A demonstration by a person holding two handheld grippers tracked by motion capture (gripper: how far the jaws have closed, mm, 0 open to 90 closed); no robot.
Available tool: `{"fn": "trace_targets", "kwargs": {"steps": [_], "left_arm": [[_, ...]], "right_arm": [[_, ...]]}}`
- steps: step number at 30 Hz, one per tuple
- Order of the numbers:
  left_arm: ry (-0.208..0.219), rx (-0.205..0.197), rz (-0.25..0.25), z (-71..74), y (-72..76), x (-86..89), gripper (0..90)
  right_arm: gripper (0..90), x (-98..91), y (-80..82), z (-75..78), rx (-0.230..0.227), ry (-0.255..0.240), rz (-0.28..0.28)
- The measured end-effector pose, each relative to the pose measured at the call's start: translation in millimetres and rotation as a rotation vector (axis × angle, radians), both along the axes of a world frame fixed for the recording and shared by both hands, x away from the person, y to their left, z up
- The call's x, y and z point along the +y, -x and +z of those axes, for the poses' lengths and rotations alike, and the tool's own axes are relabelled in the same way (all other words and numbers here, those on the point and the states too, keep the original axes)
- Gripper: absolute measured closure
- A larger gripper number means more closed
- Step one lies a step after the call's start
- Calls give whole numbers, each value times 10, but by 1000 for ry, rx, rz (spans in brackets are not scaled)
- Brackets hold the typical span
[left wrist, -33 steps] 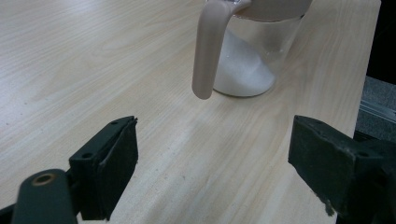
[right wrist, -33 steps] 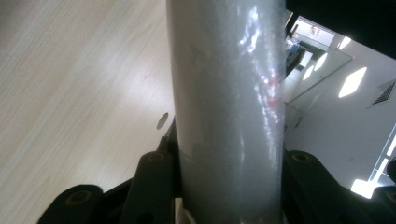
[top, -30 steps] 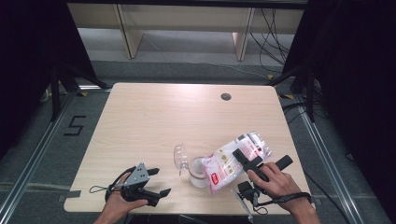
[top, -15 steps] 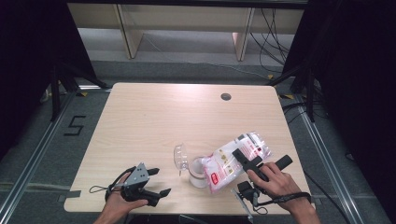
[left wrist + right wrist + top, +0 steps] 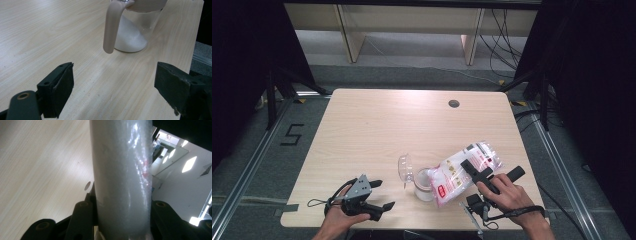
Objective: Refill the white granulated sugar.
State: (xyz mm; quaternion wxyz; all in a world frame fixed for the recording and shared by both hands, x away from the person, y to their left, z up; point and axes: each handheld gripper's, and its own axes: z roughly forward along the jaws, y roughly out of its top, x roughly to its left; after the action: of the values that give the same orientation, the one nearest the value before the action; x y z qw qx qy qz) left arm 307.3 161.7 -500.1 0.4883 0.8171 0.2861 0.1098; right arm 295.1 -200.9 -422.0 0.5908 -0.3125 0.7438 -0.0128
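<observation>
Looking down from the high view, the right gripper point(image 5: 482, 175) sits at about 4 o'clock on the pale wooden surface point(image 5: 377, 130), its fingers pinching a clear plastic bag of white powder with red print point(image 5: 464, 167). That bag is tilted, its lower end over the mouth of a clear glass jar with a hinged lid point(image 5: 422, 182), which stands near the front edge at about 5 o'clock. The jar's lid is swung open toward 9 o'clock. The left gripper point(image 5: 379, 195) rests at about 7 o'clock, well apart from the jar, its fingers spread with nothing between them.

From the left gripper view, the two black fingers point(image 5: 62, 87) stand wide apart over bare wood. The jar point(image 5: 136, 35) stands at 12 o'clock beyond them, a heap of white powder point(image 5: 130, 37) inside, and a curved beige piece hangs down before it.

From the right gripper view, the bag point(image 5: 122, 177) rises upright, clamped between the fingers point(image 5: 83, 220).
</observation>
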Motion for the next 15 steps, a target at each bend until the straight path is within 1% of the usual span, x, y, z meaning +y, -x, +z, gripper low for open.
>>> {"fn": "trace_targets", "kwargs": {"steps": [5, 7, 8, 9, 11, 12, 13, 14, 15], "left_arm": [[3, 0, -5, -1, -4, 3, 155], [4, -2, -6, 0, -3, 4, 156], [4, -2, -6, 0, -3, 4, 155], [4, -1, -5, -1, -4, 4, 155], [4, -1, -5, -1, -3, 3, 155], [4, -1, -5, -1, -3, 3, 156], [3, -1, -5, -1, -4, 2, 155], [4, 0, -4, -2, -4, 2, 155], [0, 0, 0, 0, 0, 1, 155]], "right_arm": [[677, 2, 0, -10, 4, -4, -1], [678, 20, -13, 6, 1, 22, 22], [678, 20, -13, 6, 1, 22, 22], [679, 4, 0, -5, 1, 0, 0], [681, 15, -8, 4, 1, 17, 16], [681, 15, -8, 4, 1, 17, 16], [683, 3, 3, 0, -1, 5, 0], [684, 3, 3, -5, 2, -2, 0], [685, 2, 4, 0, 0, 4, -1]]}}
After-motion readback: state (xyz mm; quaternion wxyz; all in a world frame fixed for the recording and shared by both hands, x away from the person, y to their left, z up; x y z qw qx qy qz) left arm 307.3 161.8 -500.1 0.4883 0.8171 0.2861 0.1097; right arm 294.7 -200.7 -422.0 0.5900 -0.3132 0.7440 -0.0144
